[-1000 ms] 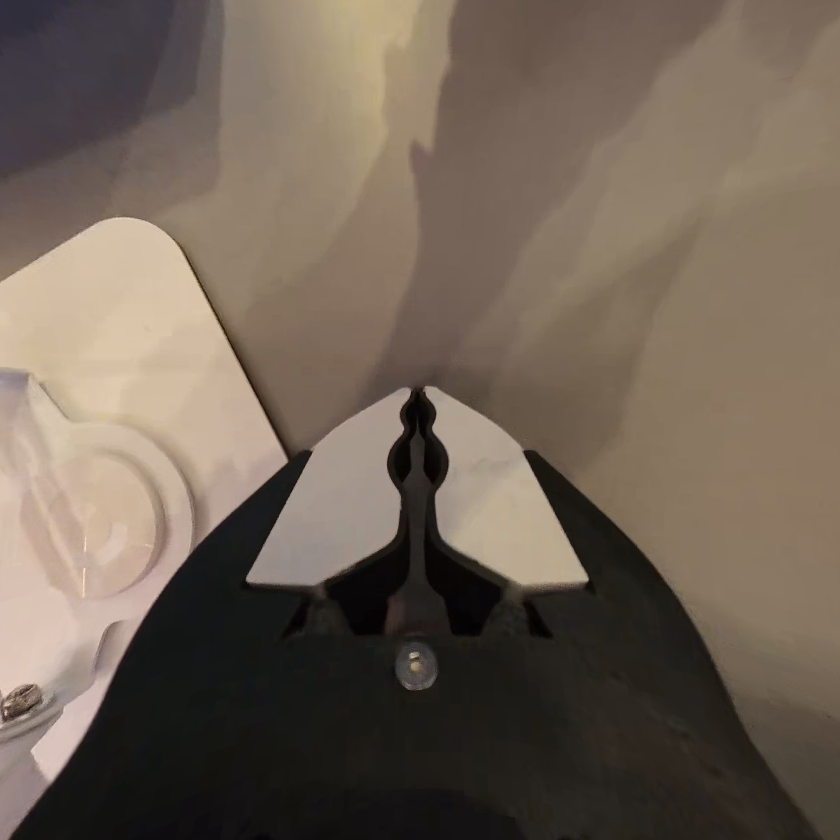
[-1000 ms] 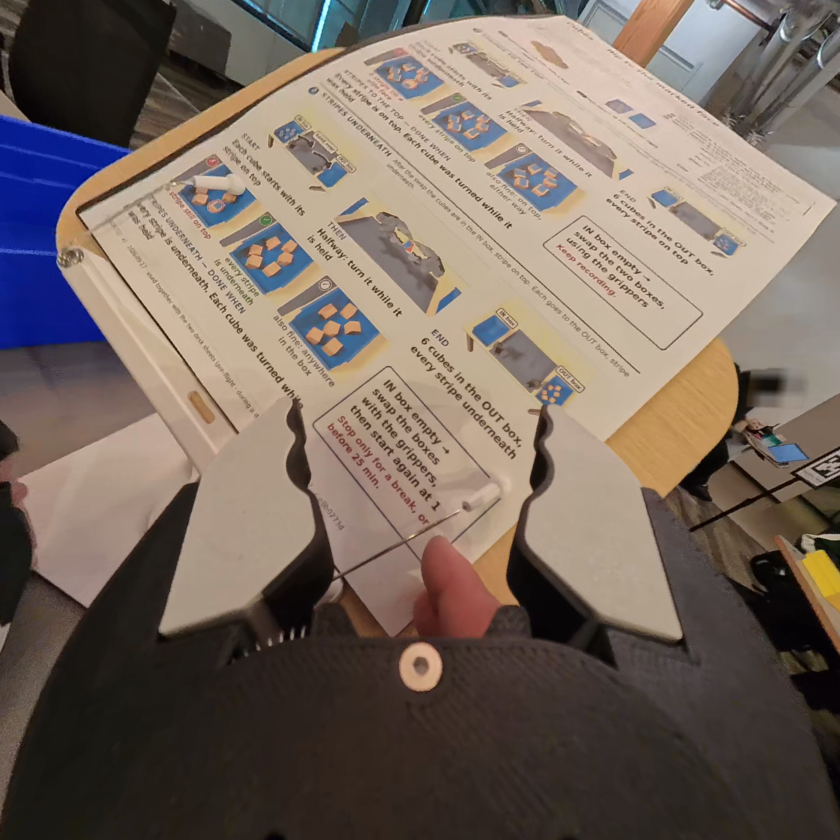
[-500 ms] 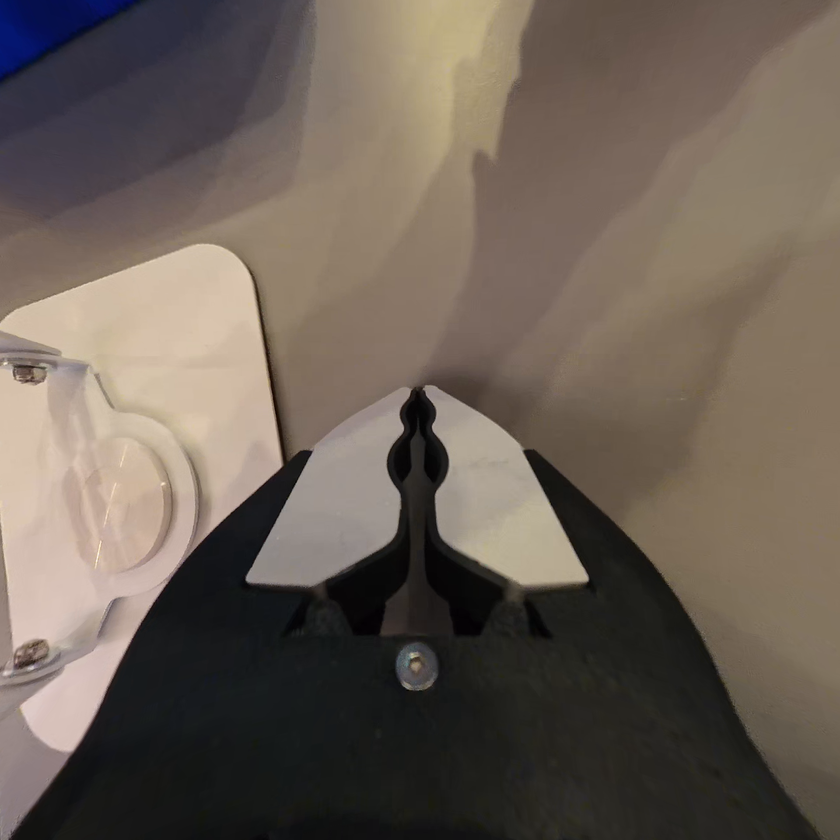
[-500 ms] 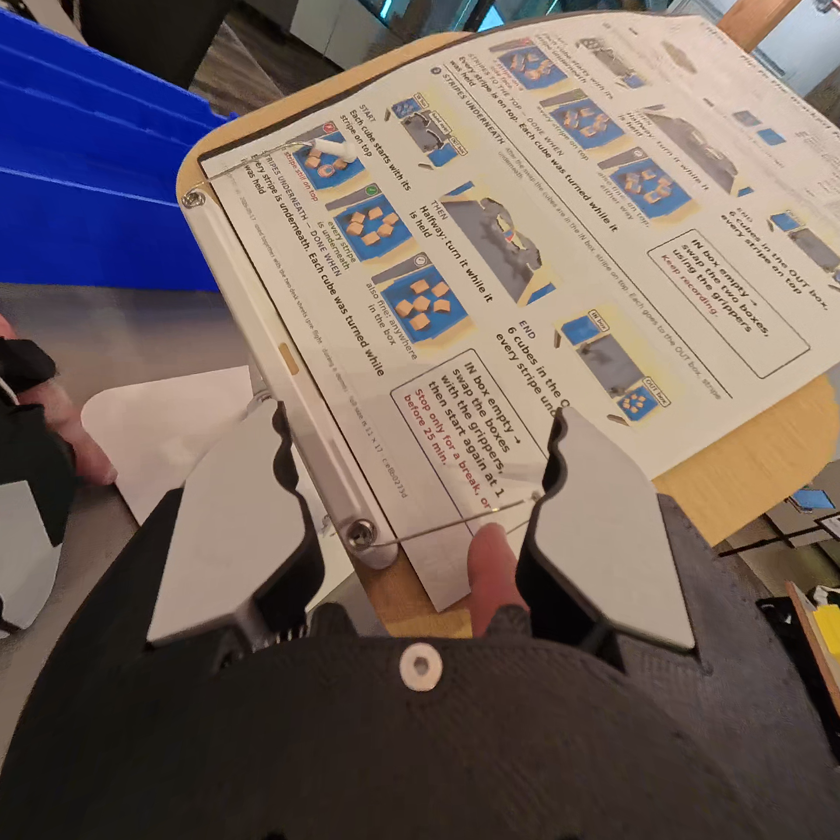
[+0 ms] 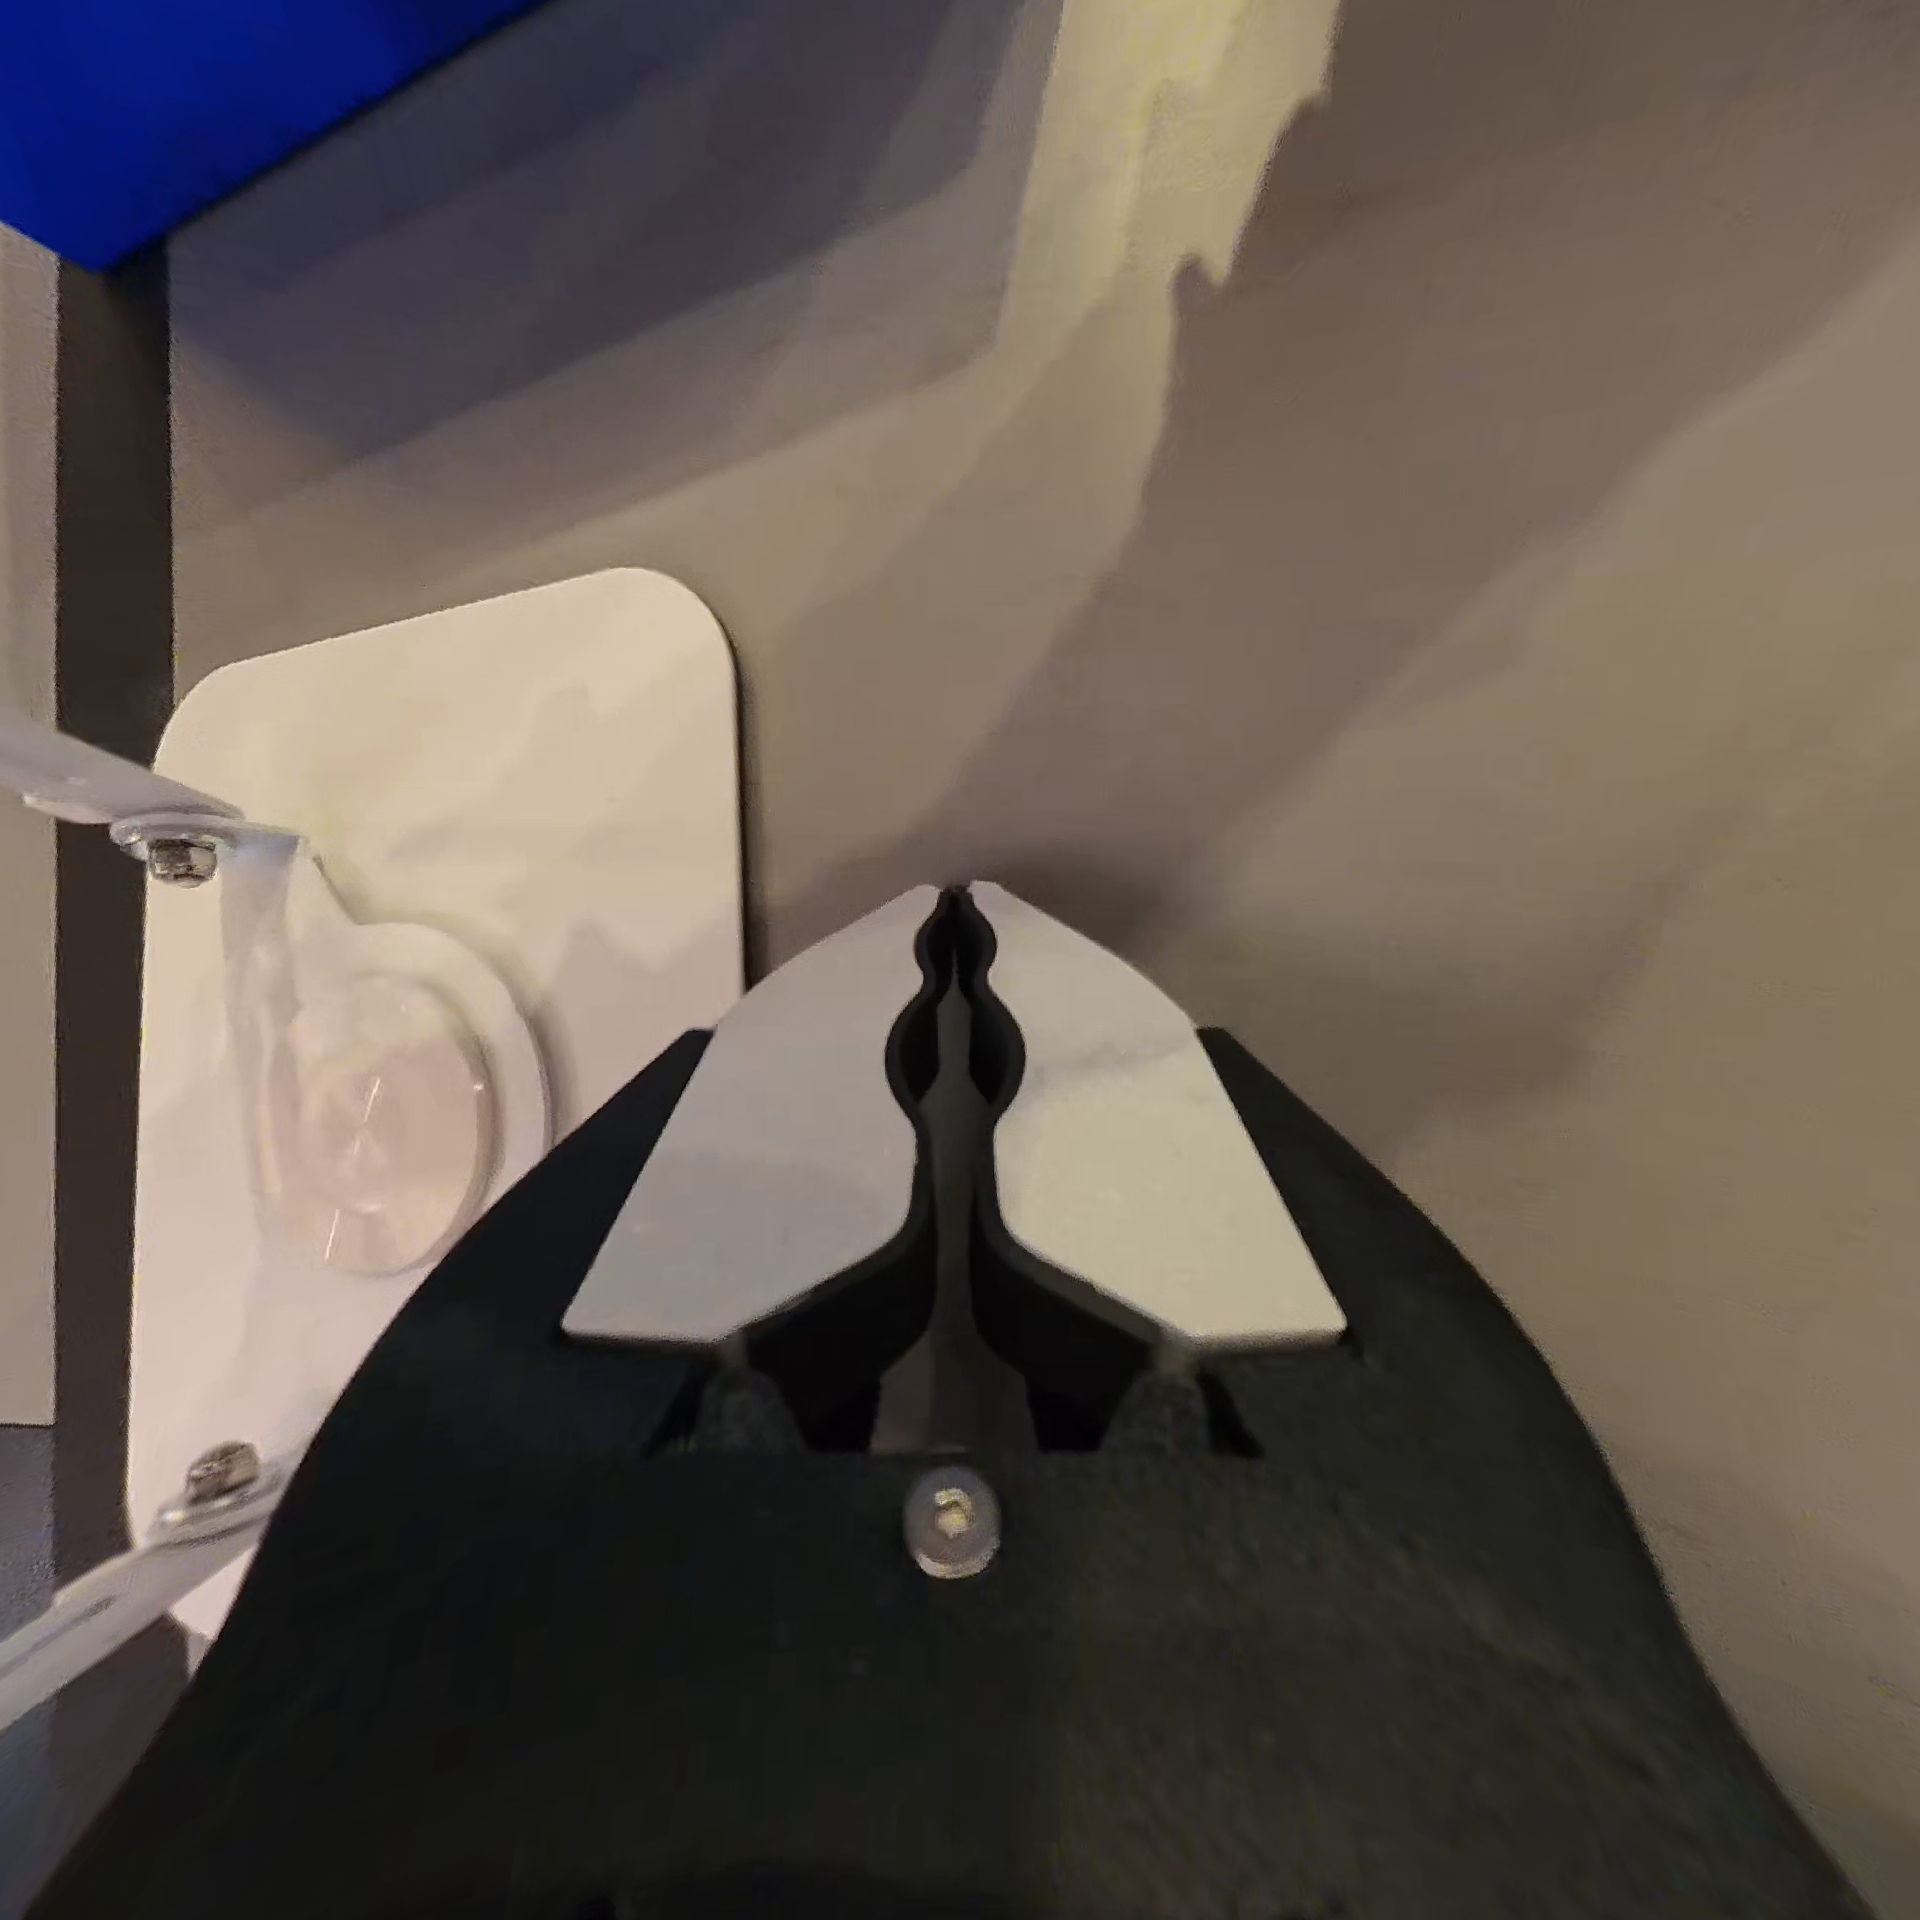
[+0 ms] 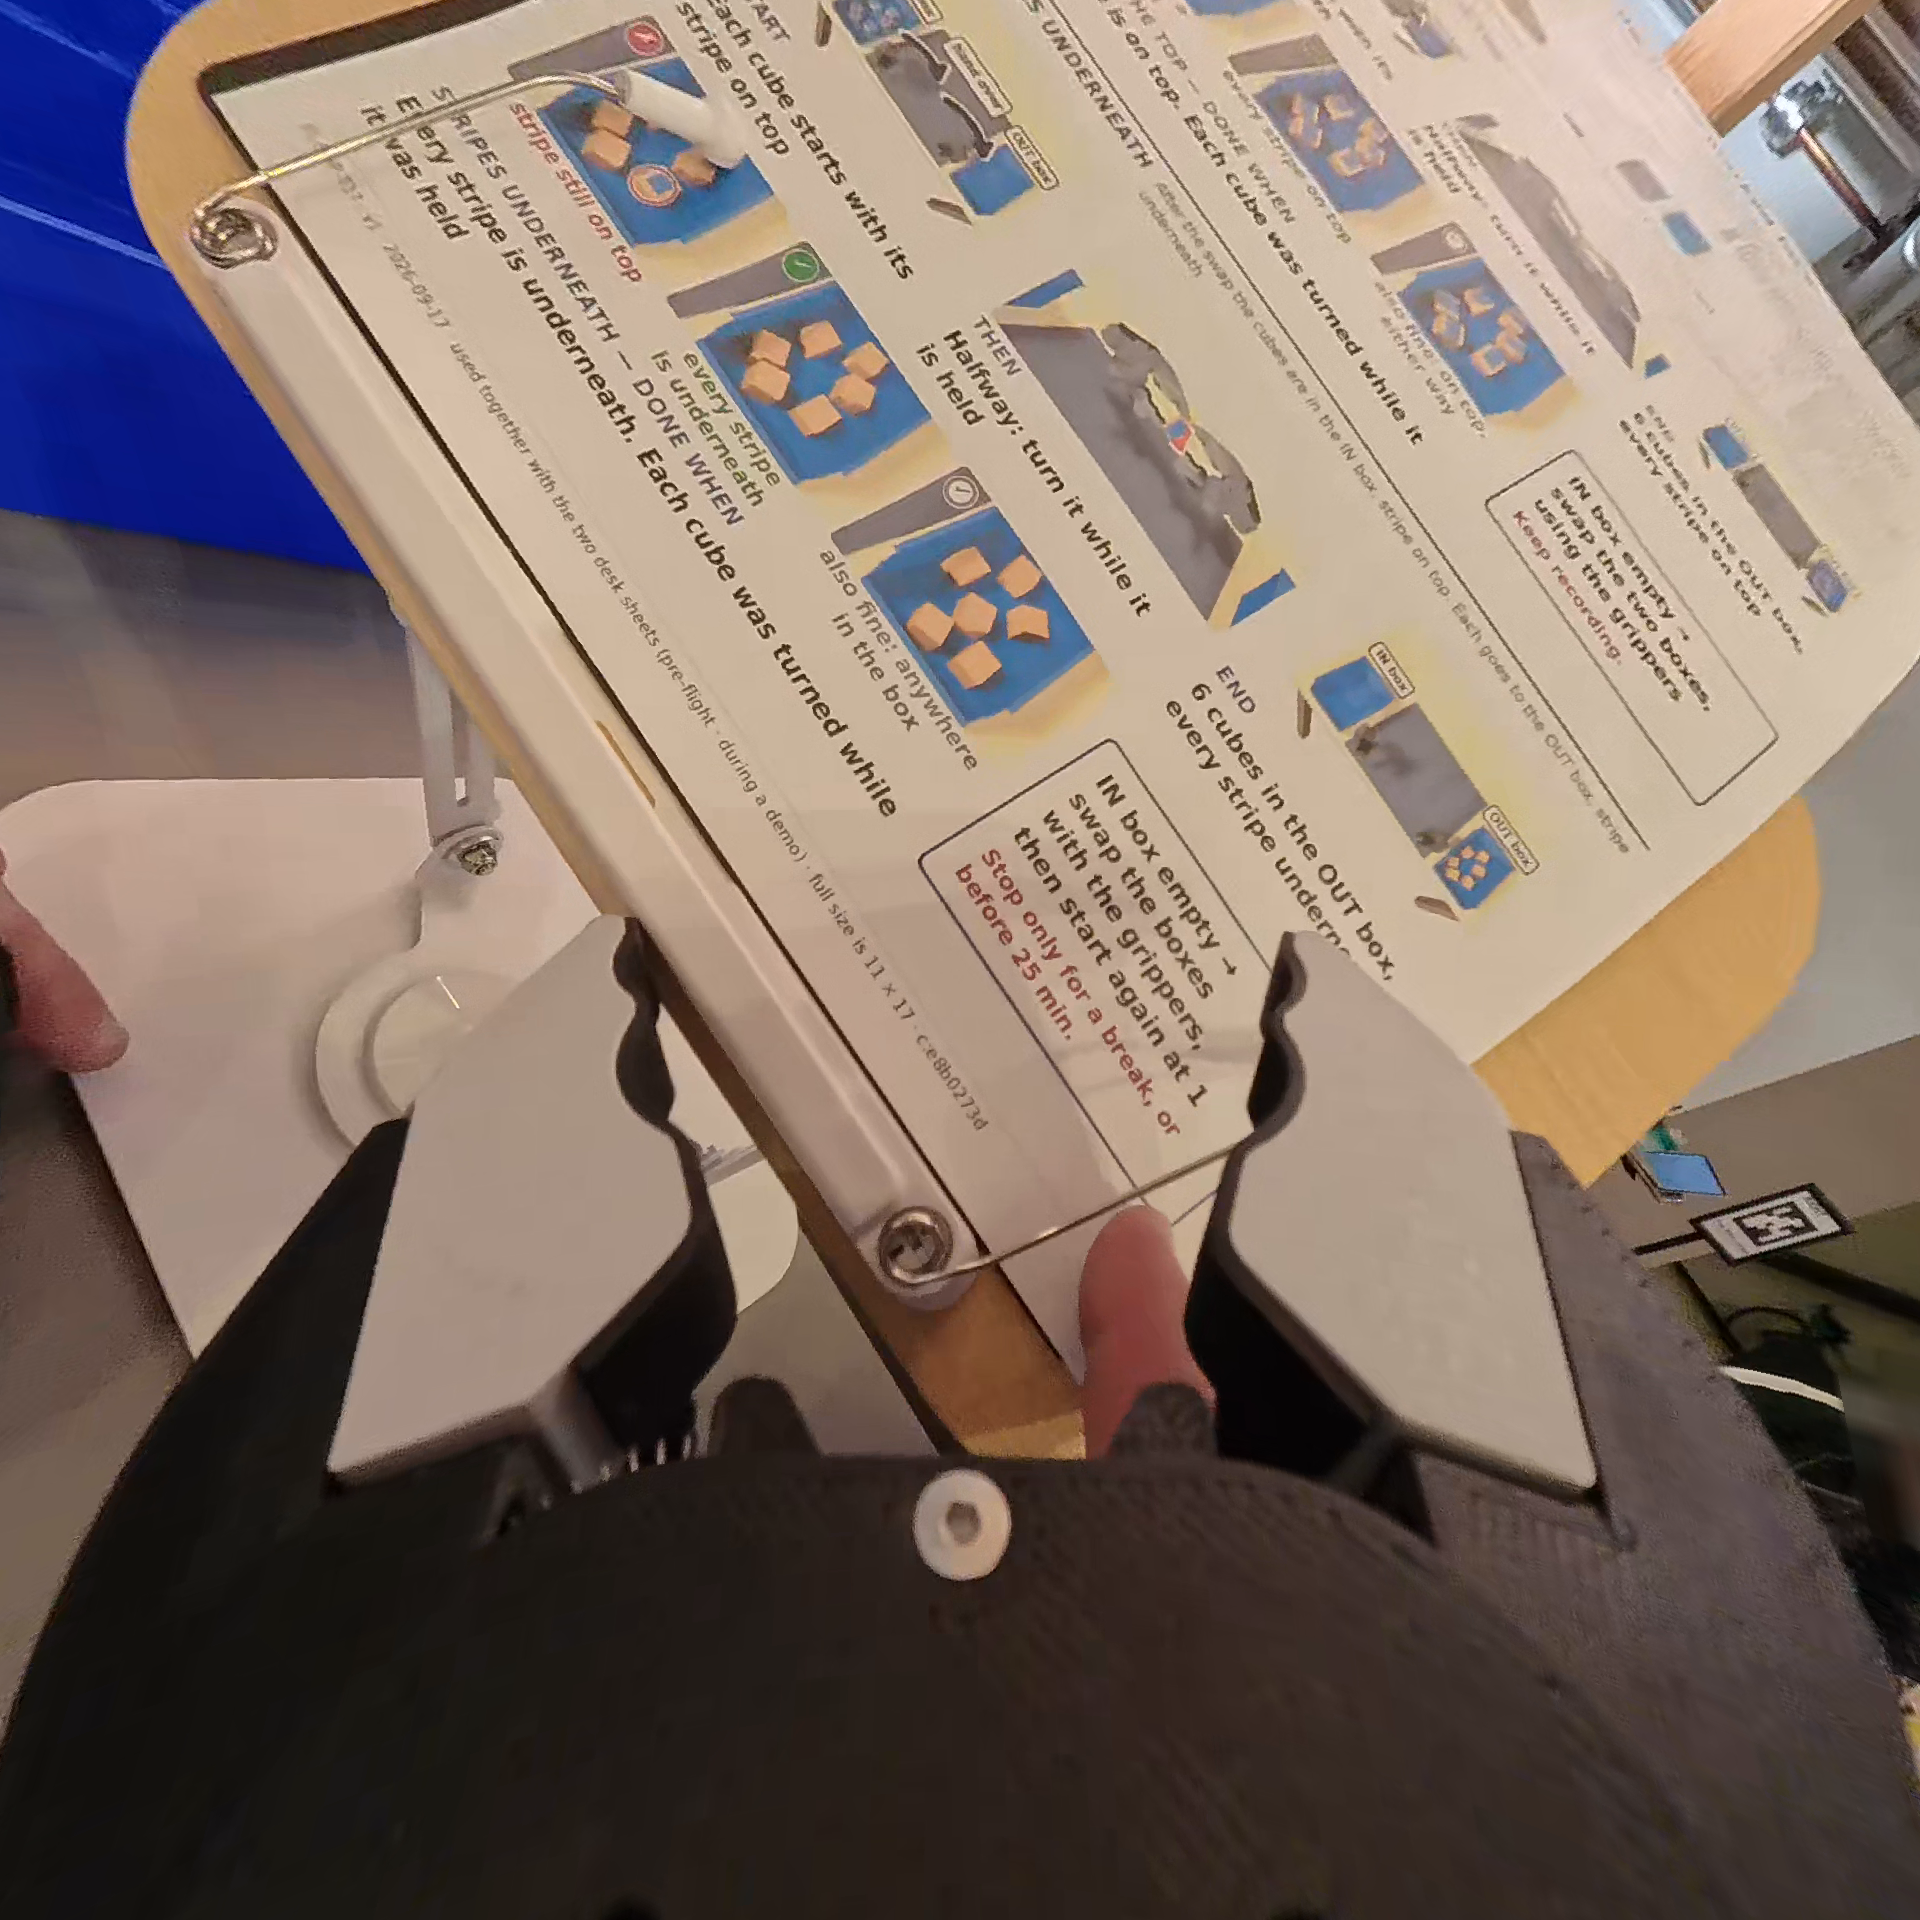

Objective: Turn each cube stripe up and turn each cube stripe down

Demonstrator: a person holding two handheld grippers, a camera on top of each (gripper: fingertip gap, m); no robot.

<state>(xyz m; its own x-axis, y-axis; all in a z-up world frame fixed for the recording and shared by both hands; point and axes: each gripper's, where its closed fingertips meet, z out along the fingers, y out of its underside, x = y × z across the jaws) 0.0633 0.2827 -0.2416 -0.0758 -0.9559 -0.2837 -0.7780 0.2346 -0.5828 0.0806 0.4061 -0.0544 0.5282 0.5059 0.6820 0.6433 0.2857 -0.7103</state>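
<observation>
Straddling the tilted wooden stand's printed instruction sheet [image 6: 1039,520], my right claw [image 6: 956,997] gapes, released. My left claw [image 5: 958,891] is clenched, gripping nothing. Nudging this stand could topple it.

The cubes [image 6: 971,615] appear as small tan drawings lying loose inside blue boxes [image 6: 1049,675], printed on a sheet [image 6: 1174,343] clipped to a tilted stand [image 6: 1683,935].

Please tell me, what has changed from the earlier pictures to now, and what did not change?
The right gripper came closer to the sheet stand; the stand's white base slid further into the left view. Unchanged: left gripper shut, right open, finger by the wire clip.
</observation>
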